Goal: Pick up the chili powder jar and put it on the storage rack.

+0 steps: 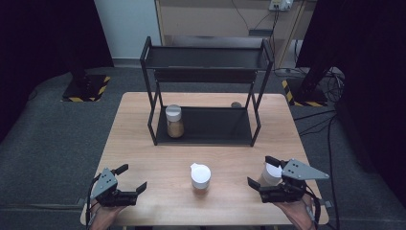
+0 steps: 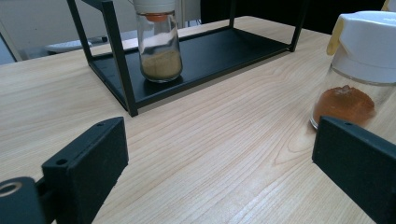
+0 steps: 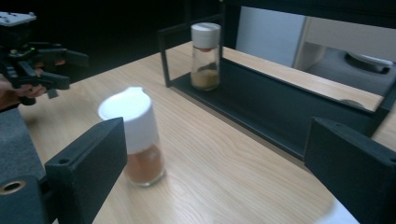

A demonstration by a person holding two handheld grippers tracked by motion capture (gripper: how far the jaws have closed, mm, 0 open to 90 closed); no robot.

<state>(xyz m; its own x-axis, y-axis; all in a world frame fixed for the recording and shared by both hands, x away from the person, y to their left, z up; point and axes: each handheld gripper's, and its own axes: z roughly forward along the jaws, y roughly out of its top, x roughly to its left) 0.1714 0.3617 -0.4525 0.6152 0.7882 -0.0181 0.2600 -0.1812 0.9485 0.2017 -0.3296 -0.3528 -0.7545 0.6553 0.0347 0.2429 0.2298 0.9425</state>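
open gripper, spice jar, rack

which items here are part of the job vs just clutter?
Likely in the job: white-capped jar by the open right tongs; centre jar of orange powder; shelf jar; black rack; open left tongs.
Just lying about: small dark object behind the rack; floor cables.

No text, label, brand, number or sign can be read anywhere.
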